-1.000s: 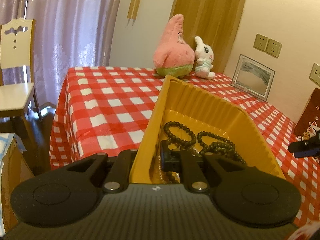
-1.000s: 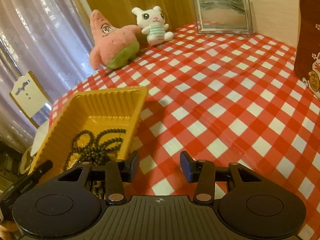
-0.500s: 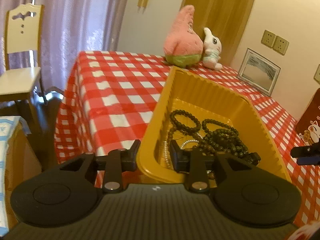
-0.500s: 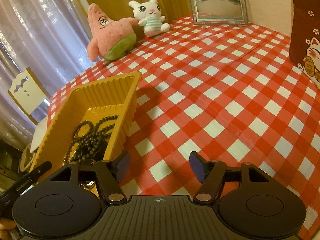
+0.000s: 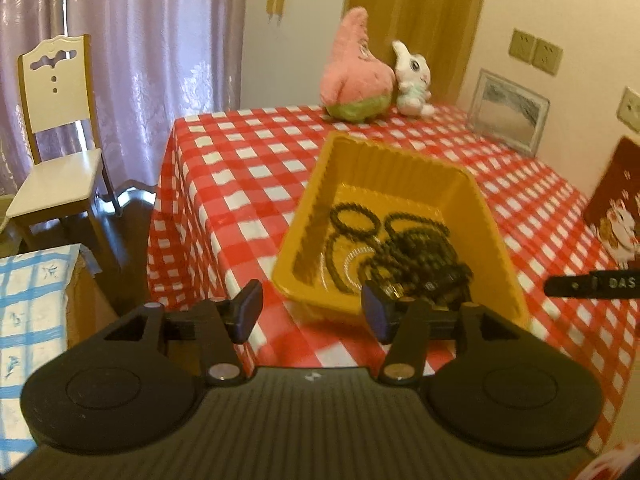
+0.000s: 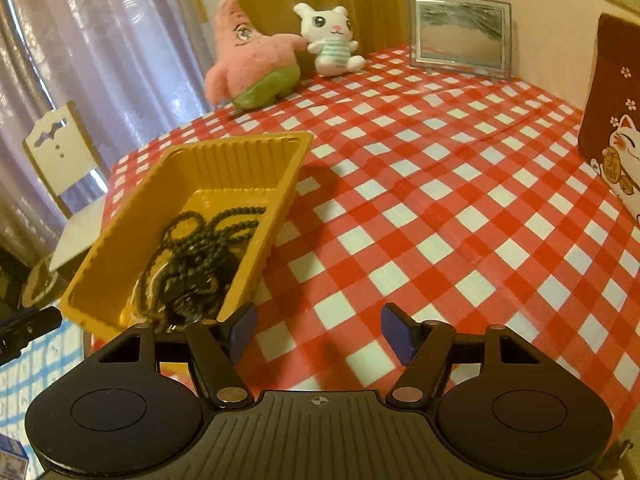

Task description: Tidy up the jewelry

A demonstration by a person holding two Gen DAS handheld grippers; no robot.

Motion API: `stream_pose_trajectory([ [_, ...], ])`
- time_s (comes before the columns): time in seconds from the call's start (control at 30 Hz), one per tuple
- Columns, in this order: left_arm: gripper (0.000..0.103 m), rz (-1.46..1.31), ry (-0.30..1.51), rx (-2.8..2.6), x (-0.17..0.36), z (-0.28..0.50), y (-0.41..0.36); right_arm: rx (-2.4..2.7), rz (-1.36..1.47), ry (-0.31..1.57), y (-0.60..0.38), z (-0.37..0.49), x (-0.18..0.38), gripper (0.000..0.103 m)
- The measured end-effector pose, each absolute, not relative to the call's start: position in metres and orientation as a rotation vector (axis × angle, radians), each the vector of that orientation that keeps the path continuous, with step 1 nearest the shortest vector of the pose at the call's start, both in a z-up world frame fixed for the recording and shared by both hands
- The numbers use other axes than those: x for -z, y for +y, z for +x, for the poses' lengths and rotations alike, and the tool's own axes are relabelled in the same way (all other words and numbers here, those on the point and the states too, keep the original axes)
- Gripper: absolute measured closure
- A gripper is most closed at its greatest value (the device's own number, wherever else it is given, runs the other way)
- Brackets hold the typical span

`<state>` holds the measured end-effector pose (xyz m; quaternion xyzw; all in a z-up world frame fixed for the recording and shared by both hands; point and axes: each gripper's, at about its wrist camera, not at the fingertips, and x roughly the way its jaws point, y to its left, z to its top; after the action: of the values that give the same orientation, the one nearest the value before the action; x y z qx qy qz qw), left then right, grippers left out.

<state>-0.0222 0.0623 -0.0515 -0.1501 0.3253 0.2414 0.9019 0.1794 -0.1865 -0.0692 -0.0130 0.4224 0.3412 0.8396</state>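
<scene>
The bracelets (image 5: pixel 394 246) lay in a dark tangle of beaded loops, with a pale strand among them, on the floor of the yellow tray (image 5: pixel 404 168). The tray stood on the tabletop (image 5: pixel 248 168) near its front left corner, its near short wall close to the front edge. That placement appeared chosen to keep the jewelry collected in one container within reach of both grippers.

The left gripper (image 5: pixel 311 311) hovered just in front of the tray's near wall. Its jaws had just been opening; they stood about half open with nothing between them, and no pad touched the tray. Judging from this, the tray had been released and the gripper cleared the rim.

The right gripper (image 6: pixel 319 331) hung over bare checked cloth beside the tray's right long wall. Its jaws had also just been opening; they stood moderately wide and empty. Both grippers pointed forward and downward at the tabletop.

Two soft toys (image 6: pixel 256 60) and a picture frame (image 6: pixel 460 36) stood along the far edge, well apart from the tray.
</scene>
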Motion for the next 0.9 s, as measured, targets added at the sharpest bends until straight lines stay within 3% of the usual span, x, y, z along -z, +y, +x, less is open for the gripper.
stream_pose_trajectory([
  [0.27,0.051,-0.319,0.862,-0.41,0.043,-0.022,0.045,-0.694,-0.046,0.94,-0.199,0.136,0.05,0.035],
  [0.9,0.051,-0.212,0.877,-0.169,0.006,-0.089,0.031,-0.59,0.041,0.983,-0.199,0.005,0.018,0.035],
])
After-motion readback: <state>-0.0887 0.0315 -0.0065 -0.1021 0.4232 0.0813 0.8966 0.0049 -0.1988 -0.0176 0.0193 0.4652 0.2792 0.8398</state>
